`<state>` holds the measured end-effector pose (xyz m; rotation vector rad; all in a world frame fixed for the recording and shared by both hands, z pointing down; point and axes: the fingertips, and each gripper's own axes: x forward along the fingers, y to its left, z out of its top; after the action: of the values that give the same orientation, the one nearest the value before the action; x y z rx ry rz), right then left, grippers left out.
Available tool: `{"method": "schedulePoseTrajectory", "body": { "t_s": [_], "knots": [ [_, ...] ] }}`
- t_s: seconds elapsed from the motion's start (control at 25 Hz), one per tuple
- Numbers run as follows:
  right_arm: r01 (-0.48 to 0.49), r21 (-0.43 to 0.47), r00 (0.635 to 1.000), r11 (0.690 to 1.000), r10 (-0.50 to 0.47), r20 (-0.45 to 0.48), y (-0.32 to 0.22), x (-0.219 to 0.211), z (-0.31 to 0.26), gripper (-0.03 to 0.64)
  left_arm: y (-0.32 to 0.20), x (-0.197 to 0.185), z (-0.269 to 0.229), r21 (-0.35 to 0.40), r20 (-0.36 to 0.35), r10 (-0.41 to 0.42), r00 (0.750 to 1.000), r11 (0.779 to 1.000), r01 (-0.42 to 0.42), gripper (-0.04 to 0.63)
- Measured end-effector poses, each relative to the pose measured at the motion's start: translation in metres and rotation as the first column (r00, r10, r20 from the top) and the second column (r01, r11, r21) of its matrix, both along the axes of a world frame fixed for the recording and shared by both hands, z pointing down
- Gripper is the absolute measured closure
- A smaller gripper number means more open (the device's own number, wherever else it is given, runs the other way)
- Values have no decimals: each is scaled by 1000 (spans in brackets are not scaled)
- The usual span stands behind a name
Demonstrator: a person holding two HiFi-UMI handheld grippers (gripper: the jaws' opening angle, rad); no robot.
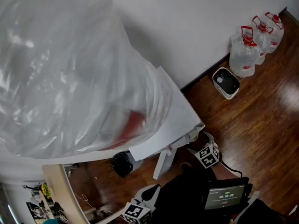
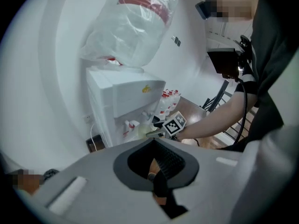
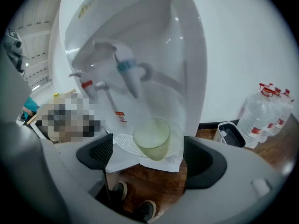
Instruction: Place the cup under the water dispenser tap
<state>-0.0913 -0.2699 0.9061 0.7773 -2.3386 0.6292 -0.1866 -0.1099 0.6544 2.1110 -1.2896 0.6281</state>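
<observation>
Backing onto a white wall (image 1: 201, 22), the dispenser (image 1: 174, 116) stands on wooden floor (image 1: 264, 122).

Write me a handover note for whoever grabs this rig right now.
Left tongs: shut, empty, held away from the dispenser.
Right tongs: open, either side of the cup, not touching it.
Cup: standing on the drip tray, roughly below the blue tap.
Done: cup placed and released.
To do: back the right tongs out without clipping the cup.
</observation>
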Motion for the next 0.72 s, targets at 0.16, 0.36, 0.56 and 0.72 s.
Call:
{"method": "schedulePoseTrajectory", "body": {
  "t_s": [0.16, 0.36, 0.56, 0.72],
  "knots": [
    [64, 27, 998, 998, -64, 13, 16, 22, -73, 198, -13, 18, -65, 75, -59, -37, 998, 996, 41, 578],
    [108, 59, 992, 992, -111, 59, 45, 30, -164, 424, 3, 23, -107, 157, -78, -48, 996, 986, 60, 578],
    [97, 144, 992, 985, -108, 72, 57, 34, -238, 541, 30, 15, -124, 223, -74, -71, 995, 971, 86, 578],
    [78, 224, 991, 971, -100, 89, 82, 25, -295, 559, 65, -6, -155, 308, -74, -146, 987, 938, 162, 577]
  ]
}}
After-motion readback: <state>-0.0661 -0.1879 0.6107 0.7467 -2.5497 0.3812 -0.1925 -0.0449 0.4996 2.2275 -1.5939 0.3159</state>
